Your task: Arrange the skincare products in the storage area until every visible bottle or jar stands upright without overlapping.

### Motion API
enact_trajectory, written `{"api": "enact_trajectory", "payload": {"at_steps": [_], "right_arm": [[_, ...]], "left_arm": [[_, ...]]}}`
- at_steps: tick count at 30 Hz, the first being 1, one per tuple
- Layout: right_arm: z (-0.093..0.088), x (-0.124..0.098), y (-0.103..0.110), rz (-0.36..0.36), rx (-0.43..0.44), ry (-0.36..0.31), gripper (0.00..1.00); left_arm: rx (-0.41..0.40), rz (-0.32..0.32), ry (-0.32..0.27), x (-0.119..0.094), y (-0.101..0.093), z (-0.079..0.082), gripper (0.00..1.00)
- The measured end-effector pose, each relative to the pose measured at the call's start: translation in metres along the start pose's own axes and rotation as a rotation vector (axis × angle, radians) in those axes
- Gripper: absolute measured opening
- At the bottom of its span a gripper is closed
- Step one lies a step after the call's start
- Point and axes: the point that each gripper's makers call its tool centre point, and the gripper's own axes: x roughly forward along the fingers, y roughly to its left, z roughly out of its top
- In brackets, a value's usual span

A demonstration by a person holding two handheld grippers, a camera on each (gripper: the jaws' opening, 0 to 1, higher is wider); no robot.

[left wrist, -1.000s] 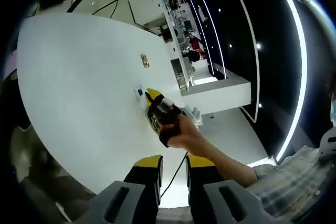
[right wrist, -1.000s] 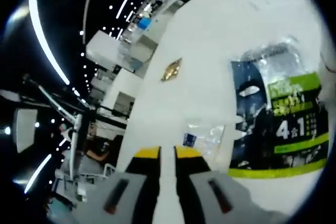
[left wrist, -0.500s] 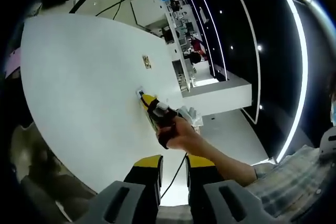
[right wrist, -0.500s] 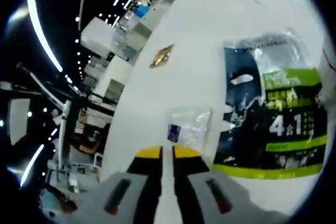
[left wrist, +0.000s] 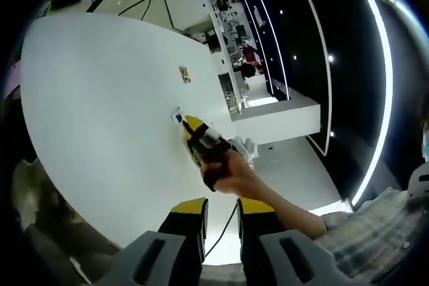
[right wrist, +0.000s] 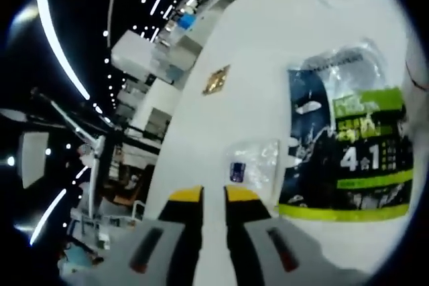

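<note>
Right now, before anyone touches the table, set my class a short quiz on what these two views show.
1. True or false: the dark pack stands upright.
2. Which thing lies nearest ahead of the right claw? A gold packet; B clear sachet; C dark pack.
3. Fill in: in the left gripper view, a ___ holds the right claw over the table.

Key: 1 false, it lies flat on the table. 2 B. 3 hand.
</note>
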Motion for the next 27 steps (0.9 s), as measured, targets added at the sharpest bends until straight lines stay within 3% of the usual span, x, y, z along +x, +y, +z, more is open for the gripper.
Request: {"api": "enact_trajectory", "payload": {"at_steps": [6, 11, 16, 22, 27], "right_arm": [[-0.008, -0.02, 0.021, 0.093, 0.006, -0.017, 0.11], [-0.012, -0.032, 0.044, 0.186, -0.039, -0.011, 0.13], [0.008, -0.045, 0.076, 0.284, -0.105, -0.062, 0.17], [0.034, -0.063, 0.109, 0.325, -0.159, -0.116, 0.2], [0.044, -0.061, 0.126, 0.298, -0.372, -0.083, 0.2]], "left_arm": [[0.009, -0.002, 0.018, 0.007, -0.002, -0.002, 0.18], [0.013, 0.0, 0.038, 0.013, -0.002, -0.007, 0.18], [0.016, -0.021, 0.05, 0.02, -0.006, -0.016, 0.18], [0.028, -0.062, 0.106, 0.035, -0.012, -0.014, 0.18], [0.042, -0.111, 0.159, 0.049, -0.02, -0.005, 0.18]]}}
